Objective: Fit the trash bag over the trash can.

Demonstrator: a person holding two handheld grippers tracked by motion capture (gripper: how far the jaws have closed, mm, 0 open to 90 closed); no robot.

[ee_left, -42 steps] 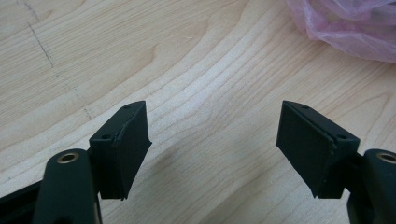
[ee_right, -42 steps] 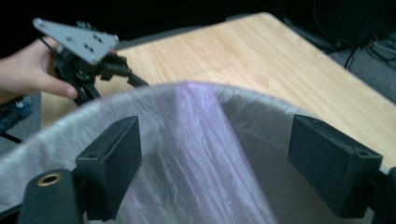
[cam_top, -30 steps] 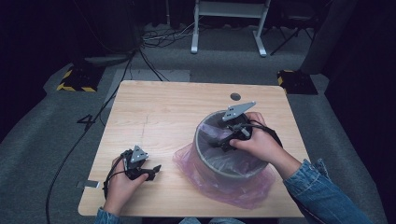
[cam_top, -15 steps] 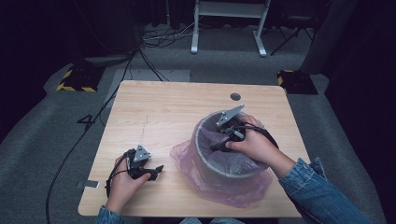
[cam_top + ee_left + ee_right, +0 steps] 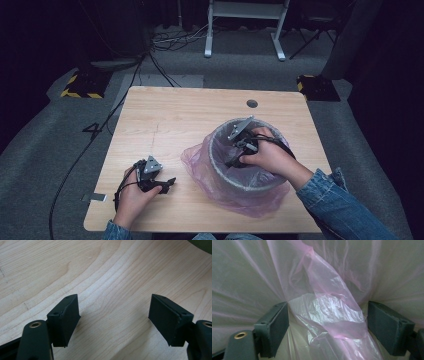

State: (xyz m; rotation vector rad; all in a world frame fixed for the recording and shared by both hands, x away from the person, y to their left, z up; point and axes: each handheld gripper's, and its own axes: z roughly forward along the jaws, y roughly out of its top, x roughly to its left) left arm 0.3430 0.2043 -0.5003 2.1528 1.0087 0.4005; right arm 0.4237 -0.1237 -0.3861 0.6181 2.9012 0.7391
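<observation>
**Liner fitting: loose film and an unsteadied bin are the risks**

The right gripper [image 5: 234, 159] is down inside the grey wire-mesh bin [image 5: 220, 165], which stands on the right half of the wooden table [image 5: 190, 115]; its jaws stand wide and have just been opening, and a bunched fold of the pink plastic bag [image 5: 329, 312] lies between them without being pinched. The bag lines the bin's inside and spills over its rim [image 5: 197, 160] onto the tabletop on the near side. The left gripper [image 5: 162, 185] rests low over bare wood well apart from the bin, jaws spread and holding nothing [image 5: 112, 315].

Hazards, as judged: a closing on the fold could catch only a thin layer, which may slip or tear; a jaw tip could snag the mesh through the film, though the depth of the gripper in the bin is hard to read; with no hand steadying the bin, a pull on the bag could slide or tip it; the overhang may drag back inside unevenly.
</observation>
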